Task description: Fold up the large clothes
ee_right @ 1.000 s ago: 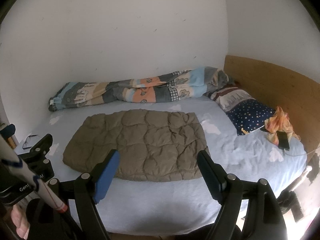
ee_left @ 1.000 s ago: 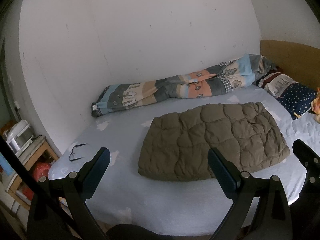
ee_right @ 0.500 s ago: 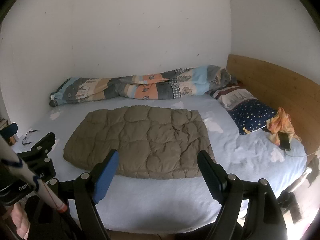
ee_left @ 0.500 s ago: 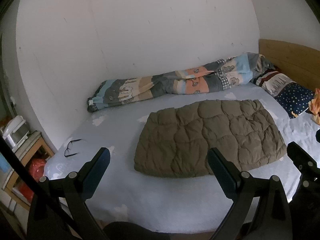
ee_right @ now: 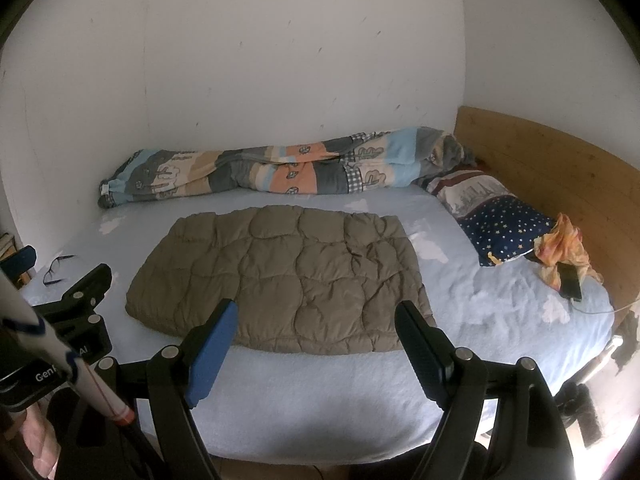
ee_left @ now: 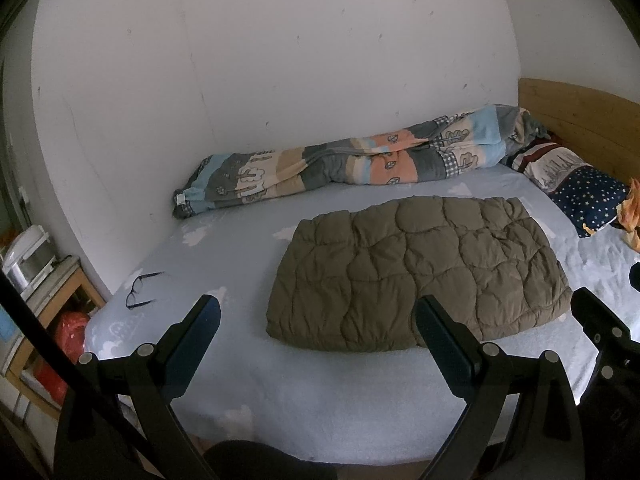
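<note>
While both grippers hang above the near edge of the bed (ee_right: 320, 408), the olive quilted garment (ee_right: 288, 280) lies flat and folded into a rough rectangle on the middle of the pale blue sheet, its long side running parallel to that near edge and set back a little from it. Neither gripper touches the garment: the left gripper (ee_left: 318, 320) stands with its jaws wide apart and nothing between them, and the right gripper (ee_right: 316, 328) is likewise spread wide and empty, its blue pad facing inward. Along the far edge of the bed, against the white wall, a patterned duvet (ee_right: 280, 168) lies rolled in a long heap. At the headboard end, a star-print pillow (ee_right: 504, 232) rests on the sheet, with an orange cloth (ee_right: 564, 244) and a dark phone (ee_right: 570, 280) just beside it near the wooden headboard (ee_right: 560, 160). A pair of glasses (ee_left: 140, 290) sits near the foot-end corner, well apart from the garment. Beyond that corner, the left wrist view shows a wooden shelf (ee_left: 60, 292) holding an appliance.
</note>
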`<state>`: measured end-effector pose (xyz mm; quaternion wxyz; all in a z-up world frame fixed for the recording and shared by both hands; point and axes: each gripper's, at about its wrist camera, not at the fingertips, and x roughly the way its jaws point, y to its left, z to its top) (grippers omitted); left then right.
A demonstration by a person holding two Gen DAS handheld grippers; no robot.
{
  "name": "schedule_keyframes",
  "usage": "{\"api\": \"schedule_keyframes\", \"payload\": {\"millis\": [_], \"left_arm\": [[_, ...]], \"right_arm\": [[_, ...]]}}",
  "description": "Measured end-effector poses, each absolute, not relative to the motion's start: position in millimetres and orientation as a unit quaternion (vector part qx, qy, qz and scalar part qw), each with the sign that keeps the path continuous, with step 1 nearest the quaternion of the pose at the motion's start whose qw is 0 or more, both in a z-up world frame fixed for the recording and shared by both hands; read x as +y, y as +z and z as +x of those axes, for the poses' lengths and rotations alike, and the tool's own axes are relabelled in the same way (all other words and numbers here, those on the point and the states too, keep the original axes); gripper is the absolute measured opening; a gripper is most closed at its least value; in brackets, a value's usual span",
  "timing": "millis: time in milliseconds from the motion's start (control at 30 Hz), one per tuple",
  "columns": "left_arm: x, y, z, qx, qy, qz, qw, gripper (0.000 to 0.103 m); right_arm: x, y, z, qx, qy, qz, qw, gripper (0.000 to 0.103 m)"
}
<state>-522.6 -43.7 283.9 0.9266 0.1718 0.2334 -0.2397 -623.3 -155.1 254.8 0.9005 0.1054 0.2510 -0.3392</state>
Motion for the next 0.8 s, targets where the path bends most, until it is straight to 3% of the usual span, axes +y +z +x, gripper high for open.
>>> {"api": "schedule_keyframes", "payload": {"millis": [800], "left_arm": [[-43.7, 279.3, -522.4, 0.239, -0.241, 0.168, 0.926, 0.098]], "right_arm": [[-155.2, 253.5, -621.4, 0.253, -0.338, 0.104, 0.900, 0.085]]}}
